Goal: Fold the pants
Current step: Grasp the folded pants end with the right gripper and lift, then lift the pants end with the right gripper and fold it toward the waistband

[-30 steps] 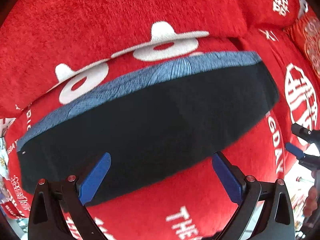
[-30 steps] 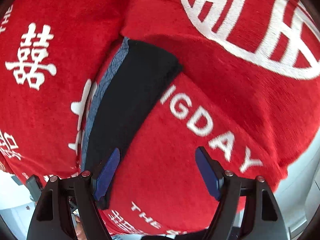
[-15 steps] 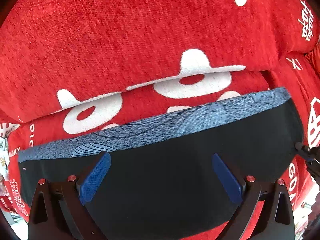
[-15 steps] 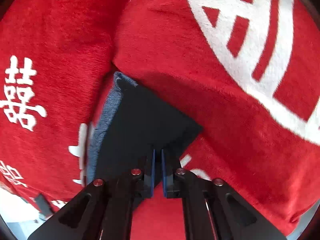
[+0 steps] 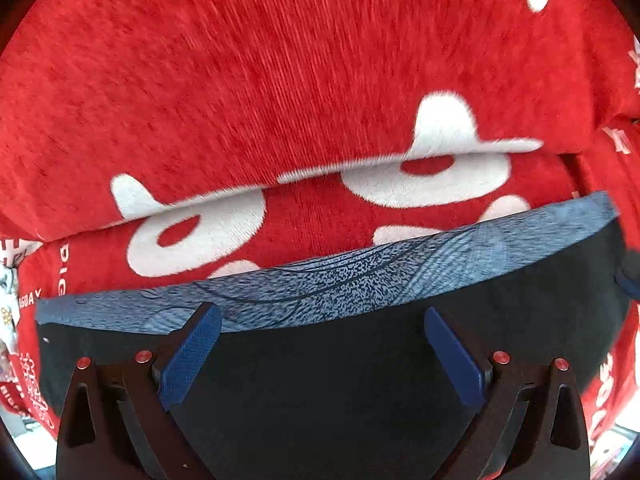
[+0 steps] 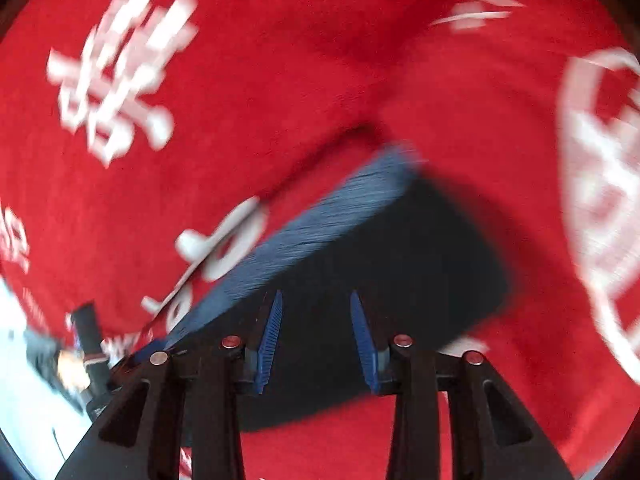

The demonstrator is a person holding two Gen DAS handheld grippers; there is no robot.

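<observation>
Hovering over folded black pants (image 5: 340, 380) on red blanket (image 5: 280, 80): left gripper (image 5: 320, 354) spread wide, right gripper (image 6: 316, 340) partly parted, both empty. Risking snagging blue waistband (image 5: 360, 280) at 12 o'clock, undoing fold.

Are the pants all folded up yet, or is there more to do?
Mostly folded, it looks: the pants lie as a flat, narrow dark strip on the red blanket. In hand: nothing; the left hand-held gripper and right hand-held gripper are open over the cloth. Left: probably one more fold across.

red plush blanket (image 5: 280, 80) with white characters, white lettering
</observation>
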